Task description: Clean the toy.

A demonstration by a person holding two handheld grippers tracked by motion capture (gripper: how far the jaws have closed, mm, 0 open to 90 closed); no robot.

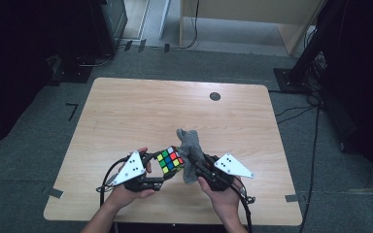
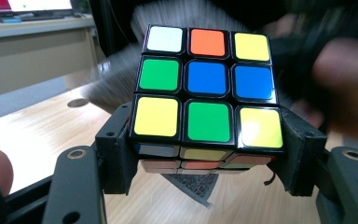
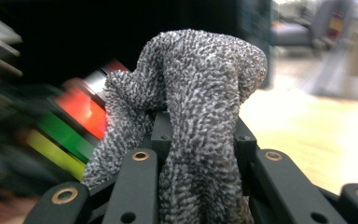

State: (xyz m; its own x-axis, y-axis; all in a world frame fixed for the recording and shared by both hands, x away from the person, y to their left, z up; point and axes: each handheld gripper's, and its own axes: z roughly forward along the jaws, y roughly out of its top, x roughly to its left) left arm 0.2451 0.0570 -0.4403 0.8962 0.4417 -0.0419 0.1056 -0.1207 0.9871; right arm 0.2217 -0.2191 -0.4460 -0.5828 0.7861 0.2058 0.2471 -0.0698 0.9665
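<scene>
Nearest the camera in the high view, two forearms come in from the bottom edge; the left gripper (image 1: 161, 175) is clamped on a colour cube (image 1: 170, 159), which is held just above the wooden table (image 1: 126, 111) near its front edge; the right gripper (image 1: 197, 164) is clenched on a grey knitted cloth (image 1: 190, 150), whose bunched top stands up above the jaws and lies against the cube's right side.

The step in hand is judged to be a wiping of the cube with the cloth, with cube and cloth brought together between the two hands; the next move would call for the cloth to be drawn across a face while the cube is kept steady in its clamp, and perhaps for the cube to be turned so that another face is offered.

In the left gripper view the cube (image 2: 207, 84) is seen gripped at its lowest layer by the two black jaws, its upper face is read sticker by sticker, and the cloth (image 2: 116, 86) is seen blurred behind it; in the right gripper view the cloth (image 3: 196, 107) is shown pinched and draped over the jaws, its weave plain, with the cube (image 3: 74, 126) a blur at the left; farther off, a dark round mark (image 1: 215, 96) lies near the table's far edge.
</scene>
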